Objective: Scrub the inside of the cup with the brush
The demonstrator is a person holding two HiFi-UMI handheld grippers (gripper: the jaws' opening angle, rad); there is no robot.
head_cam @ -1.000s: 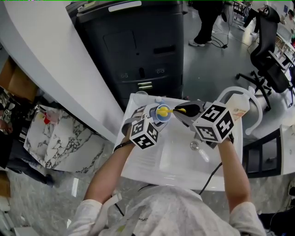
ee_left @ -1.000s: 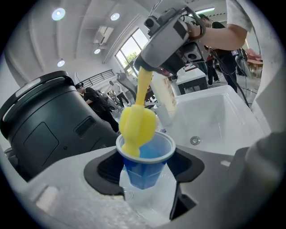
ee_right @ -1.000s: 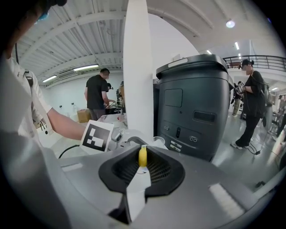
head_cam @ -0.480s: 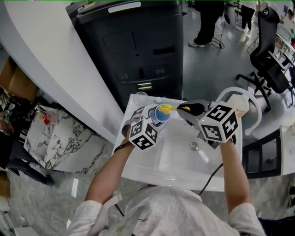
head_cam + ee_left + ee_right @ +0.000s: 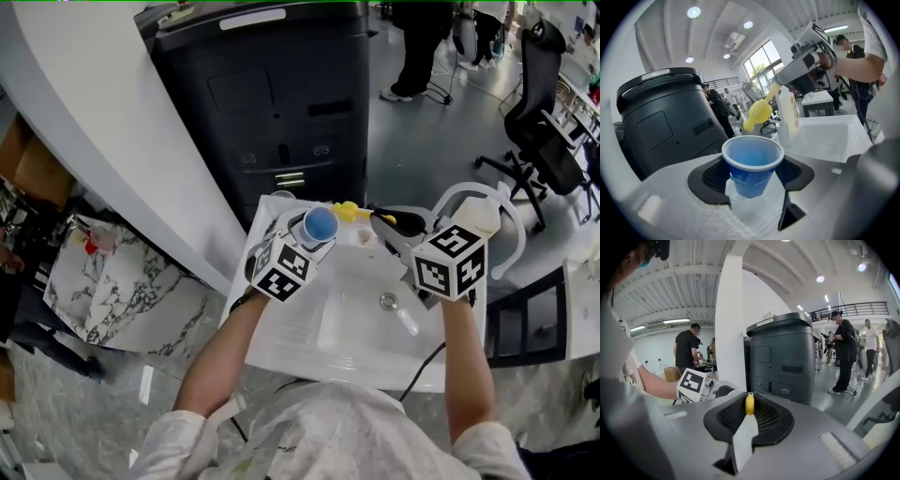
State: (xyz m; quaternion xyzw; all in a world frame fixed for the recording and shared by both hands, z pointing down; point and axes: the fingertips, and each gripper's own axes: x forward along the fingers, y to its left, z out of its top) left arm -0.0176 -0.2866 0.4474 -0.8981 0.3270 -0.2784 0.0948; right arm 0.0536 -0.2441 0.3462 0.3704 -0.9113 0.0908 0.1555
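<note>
A blue plastic cup (image 5: 320, 225) is clamped between the jaws of my left gripper (image 5: 313, 232) over the back of the white sink (image 5: 300, 323). In the left gripper view the cup (image 5: 752, 164) stands upright with its mouth open and nothing inside. My right gripper (image 5: 392, 222) is shut on a yellow brush (image 5: 349, 212), whose head hangs just right of the cup, outside it. From the left gripper view the brush head (image 5: 757, 112) hovers above and behind the cup's rim. In the right gripper view only the yellow handle end (image 5: 749, 404) shows between the jaws.
A curved white faucet (image 5: 514, 217) and a pale soap bottle (image 5: 484, 221) stand at the sink's right rear. A drain (image 5: 387, 301) sits in the basin. A large dark machine (image 5: 272, 103) stands behind the sink. An office chair (image 5: 548, 131) and people stand further back.
The brush head has come out of the cup and drawn off to the right. The left gripper has lifted and rolled the cup a little.
</note>
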